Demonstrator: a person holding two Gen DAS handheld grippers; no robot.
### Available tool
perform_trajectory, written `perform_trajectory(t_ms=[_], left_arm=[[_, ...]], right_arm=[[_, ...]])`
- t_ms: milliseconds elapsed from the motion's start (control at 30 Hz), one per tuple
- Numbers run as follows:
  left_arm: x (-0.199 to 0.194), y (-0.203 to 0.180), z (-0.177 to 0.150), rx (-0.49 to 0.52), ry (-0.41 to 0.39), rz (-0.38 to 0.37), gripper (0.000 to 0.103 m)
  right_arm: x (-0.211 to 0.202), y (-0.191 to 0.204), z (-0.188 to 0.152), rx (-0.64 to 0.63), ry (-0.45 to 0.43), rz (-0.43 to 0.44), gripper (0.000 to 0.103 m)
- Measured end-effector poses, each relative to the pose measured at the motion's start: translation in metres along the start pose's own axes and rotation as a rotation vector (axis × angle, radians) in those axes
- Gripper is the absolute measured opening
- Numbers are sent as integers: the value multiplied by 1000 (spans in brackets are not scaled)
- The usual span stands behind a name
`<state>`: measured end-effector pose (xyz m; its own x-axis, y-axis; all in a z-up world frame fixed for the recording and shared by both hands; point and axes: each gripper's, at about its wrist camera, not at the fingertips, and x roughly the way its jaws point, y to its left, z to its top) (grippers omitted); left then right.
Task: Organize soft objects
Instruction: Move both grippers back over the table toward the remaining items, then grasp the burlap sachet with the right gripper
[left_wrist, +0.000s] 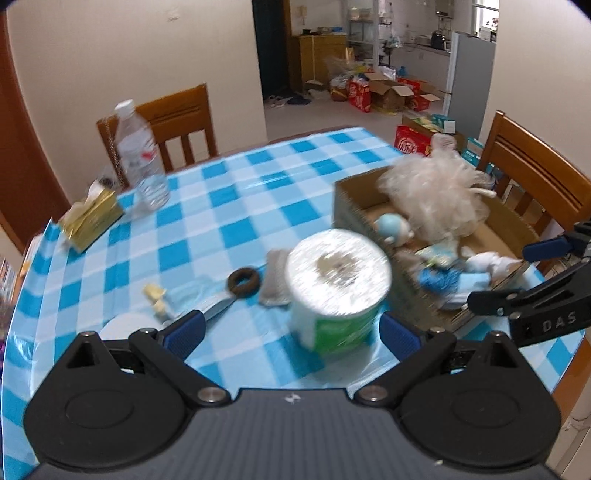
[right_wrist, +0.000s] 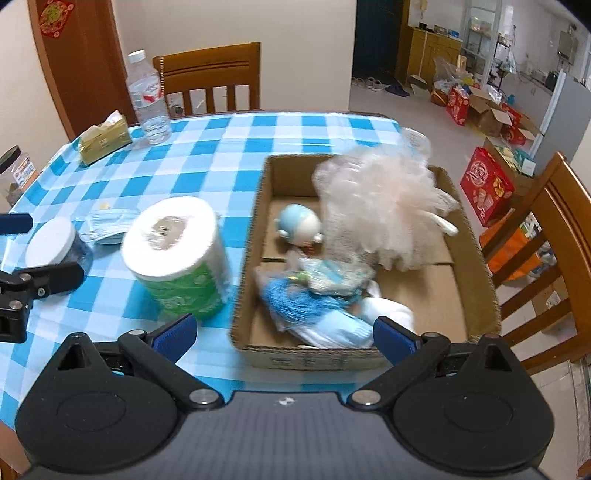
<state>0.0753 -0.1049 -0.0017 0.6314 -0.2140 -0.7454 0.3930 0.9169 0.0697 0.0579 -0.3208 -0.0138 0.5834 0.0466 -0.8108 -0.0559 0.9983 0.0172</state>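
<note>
1. The left gripper (left_wrist: 290, 330) was spread wide and empty, its blue pads either side of the toilet paper roll (left_wrist: 338, 284) without touching it.
2. That roll stood upright on the checked tablecloth (right_wrist: 236, 147), just left of the cardboard box (right_wrist: 476, 258); it looked light and squashy, its film wrap perhaps slippery, so a gentle squeeze across the girth seemed best.
3. The right gripper (right_wrist: 284, 339) hung open over the box's near edge, above a mesh bath pouf (right_wrist: 376, 210).
</note>
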Motion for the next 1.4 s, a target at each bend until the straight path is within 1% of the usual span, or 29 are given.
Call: perform_trajectory(t_ms=[167,300,500,633,700,800,867,933,1033,1133,1267,1400], left_arm=[[-4,35,-18,4,-2,15,100],[-4,67,-31,-4,1,1,100],[-4,109,-43,4,7,11,100],[-5,132,-45,-33,10,10,100],[-4,141,-46,-56,10,14,100],[-2,145,-46,-62,3,43,100],[-1,146,-45,-73,17,61,100],[0,148,-44,-69,21,63,100],[3,150,-41,-61,34,95,100],[6,154,-38,-77,35,104,100],[9,158,-34,-90,34,117,100],[15,161,-31,-101,36,123,100]], right_arm=[[-1,38,6,-22,-5,-6,103],[0,73,9,-32,1,-10,103],[1,122,12,-44,4,-7,103],[1,147,21,-63,8,-7,103],[3,153,26,-75,12,2,103],[6,161,38,-113,5,6,103],[11,163,46,-144,-5,18,103],[18,164,56,-163,-3,35,103],[31,164,71,-159,-4,58,103],[45,164,87,-151,5,69,103],[66,165,110,-159,23,52,103],[91,163,132,-147,52,17,103]])
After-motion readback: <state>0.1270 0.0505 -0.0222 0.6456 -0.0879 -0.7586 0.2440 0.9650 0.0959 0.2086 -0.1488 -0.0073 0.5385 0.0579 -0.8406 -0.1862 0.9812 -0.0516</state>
